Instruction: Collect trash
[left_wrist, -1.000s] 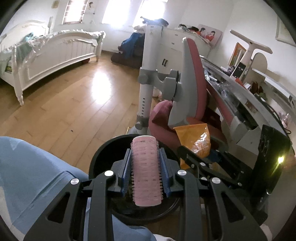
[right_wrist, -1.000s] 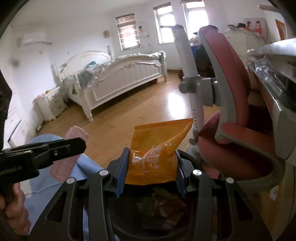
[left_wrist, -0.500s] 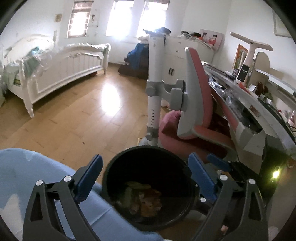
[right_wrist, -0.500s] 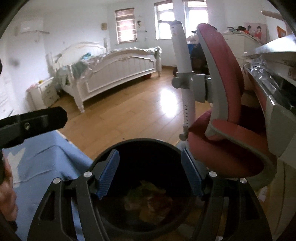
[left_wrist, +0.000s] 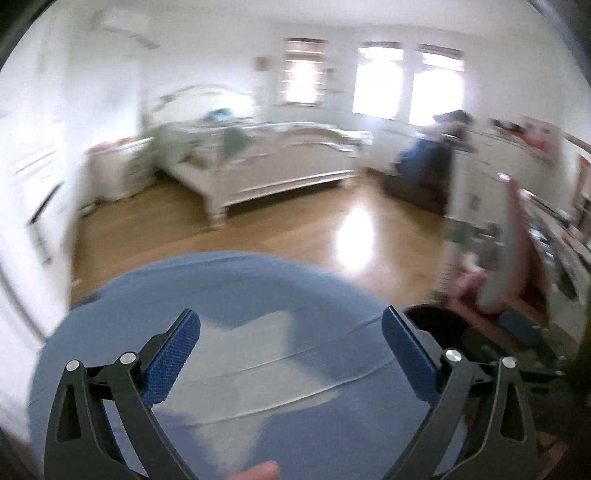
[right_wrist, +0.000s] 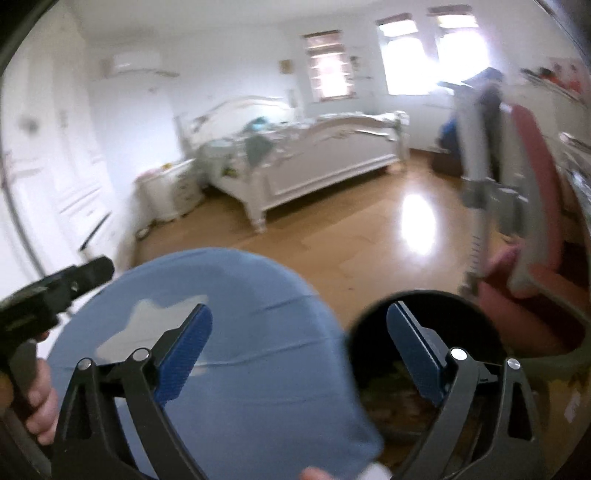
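While opening with nothing between the blue pads, left gripper (left_wrist: 291, 350) and right gripper (right_wrist: 299, 347) over a blue-clad knee (right_wrist: 240, 332), black trash bin (right_wrist: 424, 321) on the wooden floor (right_wrist: 351, 236) just beside it, holding crumpled wrappers (right_wrist: 399, 398), near a pink chair (right_wrist: 535, 240).

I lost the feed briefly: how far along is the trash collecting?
Done: the round black trash bin already holds mixed scraps. In hand: nothing; the left gripper and right gripper both have opening jaws with nothing between them, above the blue-clad leg. Left: no loose trash shows in these blurred views, so I cannot tell.
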